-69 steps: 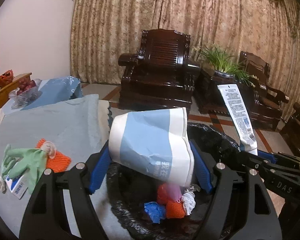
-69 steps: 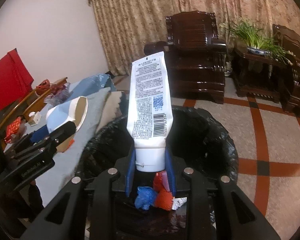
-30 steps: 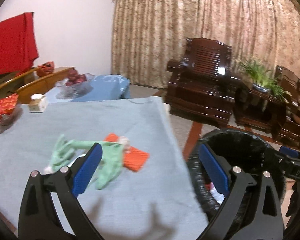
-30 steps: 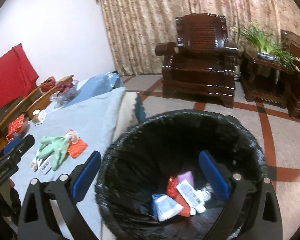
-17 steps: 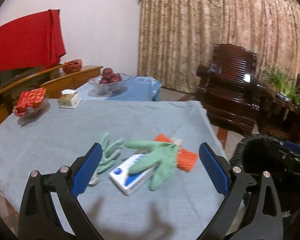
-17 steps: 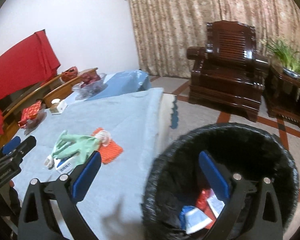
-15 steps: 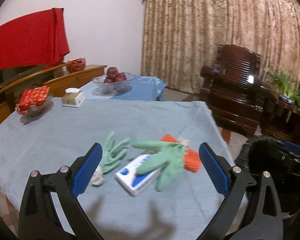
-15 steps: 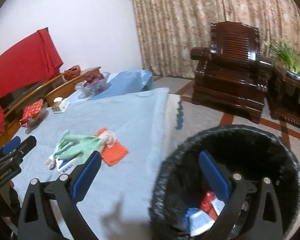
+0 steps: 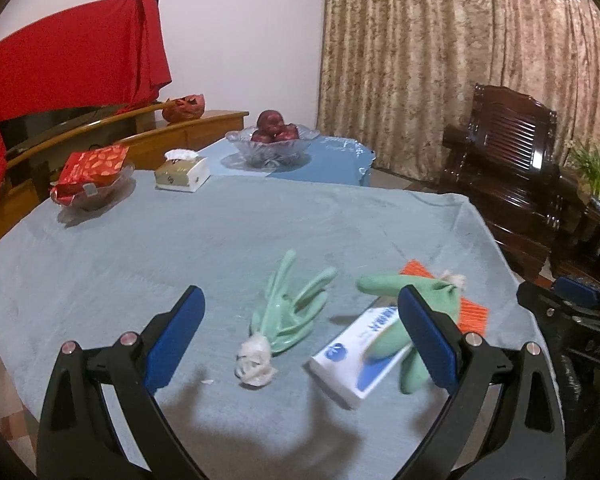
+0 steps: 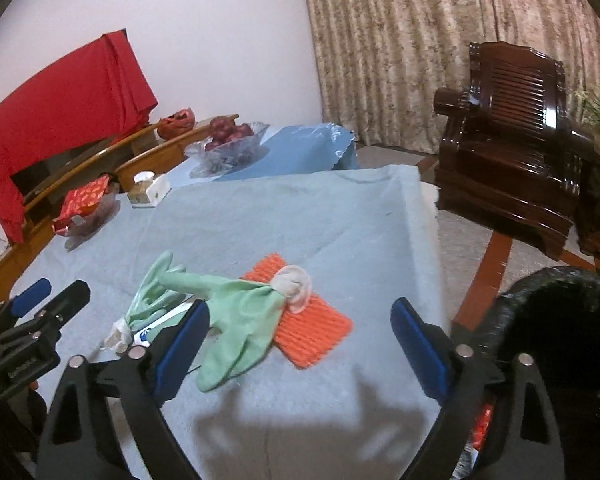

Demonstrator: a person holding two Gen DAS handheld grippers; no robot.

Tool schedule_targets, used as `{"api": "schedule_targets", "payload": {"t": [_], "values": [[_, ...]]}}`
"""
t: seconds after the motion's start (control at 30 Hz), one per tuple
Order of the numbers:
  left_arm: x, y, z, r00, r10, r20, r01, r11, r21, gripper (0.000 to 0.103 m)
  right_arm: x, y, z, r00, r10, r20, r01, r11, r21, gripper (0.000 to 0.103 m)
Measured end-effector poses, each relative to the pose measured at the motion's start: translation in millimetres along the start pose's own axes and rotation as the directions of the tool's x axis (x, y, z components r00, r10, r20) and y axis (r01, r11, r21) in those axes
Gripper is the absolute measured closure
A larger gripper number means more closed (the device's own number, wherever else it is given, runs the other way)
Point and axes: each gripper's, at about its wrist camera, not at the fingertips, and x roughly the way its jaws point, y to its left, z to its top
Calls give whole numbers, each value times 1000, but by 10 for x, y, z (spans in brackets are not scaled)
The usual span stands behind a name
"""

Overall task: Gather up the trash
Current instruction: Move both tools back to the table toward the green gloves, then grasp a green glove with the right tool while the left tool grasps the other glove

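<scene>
On the blue-grey tablecloth [image 9: 220, 240] lie a green glove [image 9: 292, 312], a white-and-blue box [image 9: 360, 356], a second green glove [image 10: 244, 312] and an orange ribbed piece [image 10: 312, 328]. My left gripper [image 9: 300, 340] hovers open just short of the first glove and the box. My right gripper [image 10: 300, 344] is wide and its jaws are closing. The second glove and the orange piece lie ahead of its fingers, with nothing pressed between the pads. The black-lined trash bin [image 10: 560, 340] stands off the table's right edge.
At the table's far side stand a glass fruit bowl [image 9: 274, 140], a tissue box [image 9: 182, 170] and a red packet in a dish [image 9: 92, 172]. A dark wooden armchair [image 10: 512, 140] stands beyond the bin. The table's edge [image 10: 432, 240] runs along the right.
Both grippers let go of the paper cup and the tube over the bin. They have since swung left and now hang over the gloves, box and orange piece on the table.
</scene>
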Motion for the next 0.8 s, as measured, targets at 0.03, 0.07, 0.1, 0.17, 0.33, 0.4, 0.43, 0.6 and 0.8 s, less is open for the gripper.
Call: {"api": "schedule_targets", "payload": {"t": [0.03, 0.07, 0.1, 0.17, 0.33, 0.4, 0.43, 0.6, 0.8], "values": [[29, 20, -9, 1000, 1, -2, -1, 1000, -4, 9, 51, 29, -5, 1000, 0, -2, 0, 1000, -2, 17], [78, 60, -20, 1000, 2, -9, -2, 1000, -12, 9, 115, 64, -12, 1000, 3, -6, -3, 1000, -4, 19], [99, 81, -34, 1000, 4, -12, -4, 1000, -16, 9, 166, 89, -21, 1000, 7, -13, -7, 1000, -6, 20], [180, 136, -55, 1000, 9, -23, -10, 1000, -24, 9, 288, 140, -47, 999, 14, -35, -14, 1000, -6, 24], [341, 248, -108, 999, 18, -48, -19, 999, -36, 9, 553, 209, -121, 995, 21, -95, -22, 1000, -4, 35], [409, 305, -131, 998, 20, -60, -22, 999, -44, 9, 647, 210, -152, 992, 29, -120, -29, 1000, 3, 40], [440, 324, -141, 998, 20, -66, -23, 999, -47, 9, 661, 208, -162, 992, 31, -126, -31, 1000, 4, 43], [566, 364, -195, 995, 21, -94, -25, 999, -45, 17, 765, 226, -183, 988, 57, -143, -57, 998, 4, 53], [732, 399, -268, 989, -2, -149, -7, 998, -55, 24, 825, 229, -177, 980, 125, -156, -125, 992, 13, 75]]}}
